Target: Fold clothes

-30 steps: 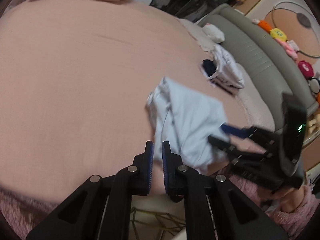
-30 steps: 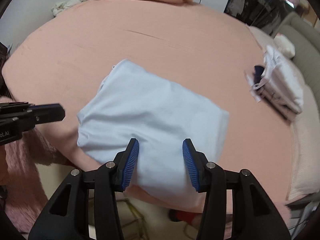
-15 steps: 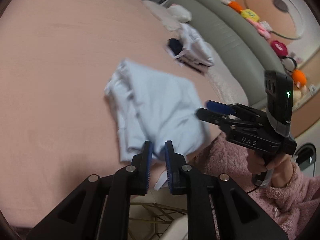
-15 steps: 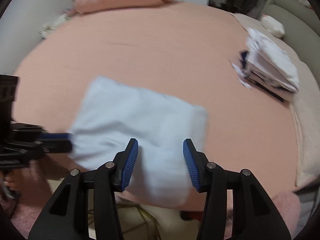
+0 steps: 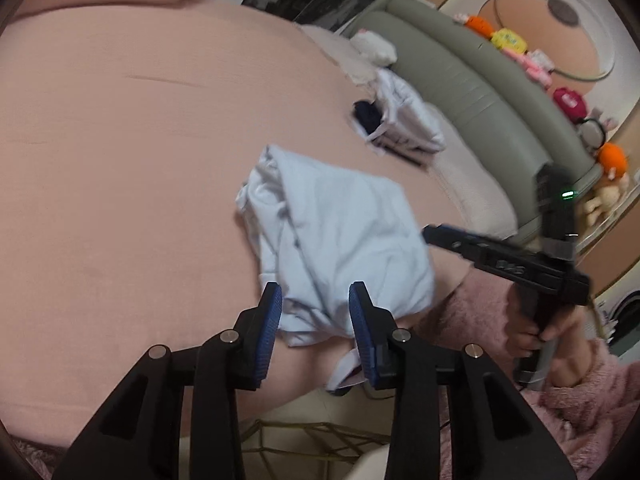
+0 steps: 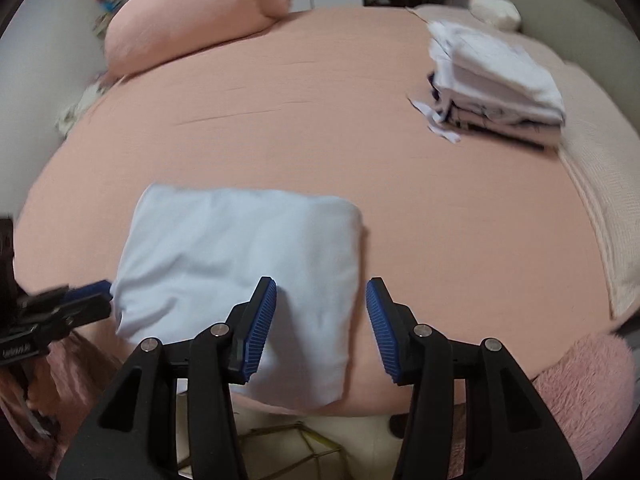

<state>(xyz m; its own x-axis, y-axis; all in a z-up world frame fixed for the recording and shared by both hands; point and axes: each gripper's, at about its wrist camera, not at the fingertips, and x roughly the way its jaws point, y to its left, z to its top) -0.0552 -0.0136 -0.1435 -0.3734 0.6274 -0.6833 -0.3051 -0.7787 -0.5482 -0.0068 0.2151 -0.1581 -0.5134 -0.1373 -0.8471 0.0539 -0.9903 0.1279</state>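
Pale blue cotton, a folded garment (image 5: 340, 236), lies at the near edge of the pink bed (image 5: 120, 160) in the left wrist view, its layered edges bunched on its left side and one corner hanging over the bed's edge. The left gripper (image 5: 315, 300) hovers over that near corner with its blue-padded jaws apart and nothing between them. To the right, the right gripper (image 5: 444, 236) reaches toward the garment's right edge, held by a hand (image 5: 540, 332) in a fluffy pink sleeve (image 5: 580, 392); its tips are blurred and seen side-on here. Farther back a stack of folded white clothes (image 5: 404, 124) sits near the grey sofa (image 5: 472, 80), which carries a row of plush toys (image 5: 508, 40). In the right wrist view the same garment (image 6: 240, 264) shows as a smooth rectangle at the bed's near edge, its lower right corner draping over. The right gripper (image 6: 321, 316) is wide open, empty, its left pad over the cloth and its right pad over bare sheet just beside it. The left gripper (image 6: 88, 292) comes in from the left, tips close to the garment's left edge. The white stack (image 6: 496, 80) rests far right, well apart, and a pink pillow (image 6: 192, 20) lies at the far side
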